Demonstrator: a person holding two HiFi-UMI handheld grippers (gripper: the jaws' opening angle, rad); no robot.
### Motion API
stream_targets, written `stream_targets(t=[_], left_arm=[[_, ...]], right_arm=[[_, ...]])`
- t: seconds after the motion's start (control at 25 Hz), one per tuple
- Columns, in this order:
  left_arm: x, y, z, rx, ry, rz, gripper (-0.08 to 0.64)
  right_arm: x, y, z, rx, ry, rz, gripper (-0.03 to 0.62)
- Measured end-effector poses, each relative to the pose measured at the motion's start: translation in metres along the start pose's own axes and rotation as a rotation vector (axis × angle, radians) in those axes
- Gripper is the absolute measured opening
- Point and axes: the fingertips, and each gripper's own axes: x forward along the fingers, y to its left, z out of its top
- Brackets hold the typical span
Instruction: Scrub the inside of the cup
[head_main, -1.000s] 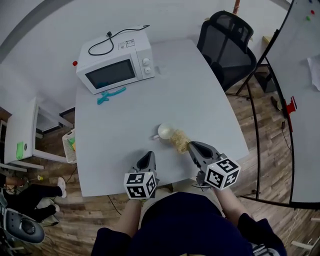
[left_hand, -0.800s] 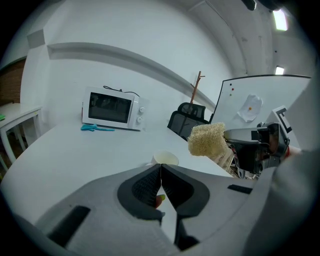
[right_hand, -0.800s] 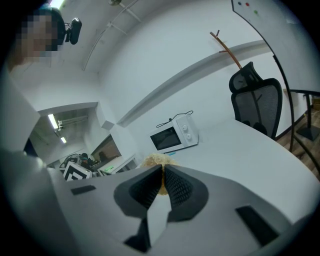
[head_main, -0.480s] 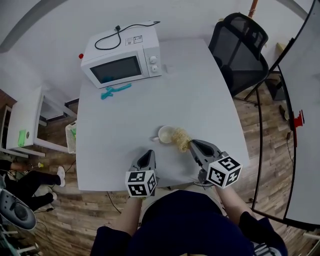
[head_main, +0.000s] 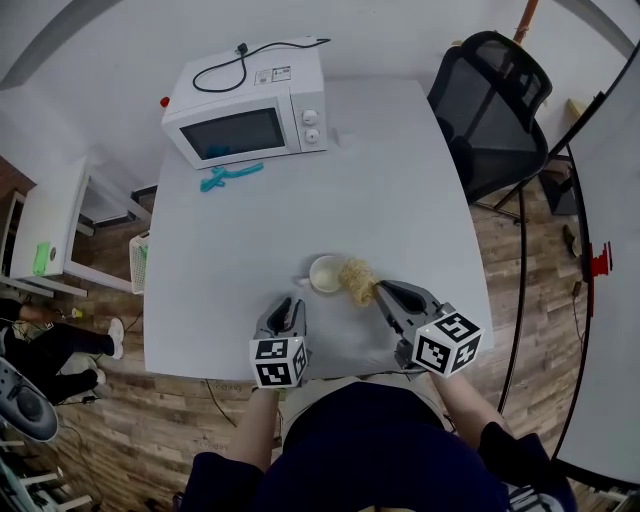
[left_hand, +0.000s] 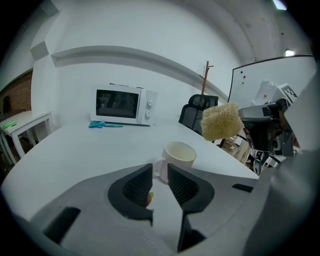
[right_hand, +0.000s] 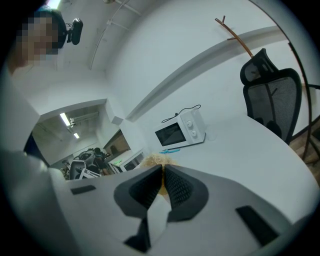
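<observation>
Since 1 second ago the left gripper (head_main: 288, 306) has dropped toward the table (head_main: 400, 170), its jaws just opening.

Head view: the cup (head_main: 326, 273) stands near the front edge, with the sponge (head_main: 357, 281) just beside its right rim, carried by the right gripper (head_main: 380, 292).

Left gripper view: jaws slightly apart, gripping nothing, with the cup's handle just beyond them.

Right gripper view: jaws clamped on the sponge.

Microwave (head_main: 250, 105); chair (head_main: 500, 110); perhaps a teal brush (head_main: 230, 177)
</observation>
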Motion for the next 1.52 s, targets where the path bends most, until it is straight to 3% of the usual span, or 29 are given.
stream_targets(t=[0.04,0.28,1.0,1.16,1.36,1.52], left_arm=[[0.003,0.001,-0.001,0.001,0.002,0.006,0.116],[0.025,0.016,-0.004,0.028,0.016,0.068,0.17],[0.067,0.025,-0.015,0.082,0.055,0.059,0.176],[0.074,0.024,-0.015,0.089,0.06,0.064,0.155],[0.08,0.013,-0.014,0.102,0.047,0.045,0.054],[0.081,0.014,-0.012,0.079,0.038,0.048,0.051]], right_arm=[[0.001,-0.001,0.001,-0.001,0.002,0.005,0.034],[0.006,-0.006,0.002,0.007,0.017,0.018,0.034],[0.026,-0.014,0.0,0.005,0.053,0.001,0.034],[0.033,-0.013,-0.001,0.0,0.071,0.013,0.034],[0.04,-0.013,-0.003,-0.009,0.096,0.024,0.034],[0.044,-0.013,0.0,-0.05,0.126,0.035,0.034]])
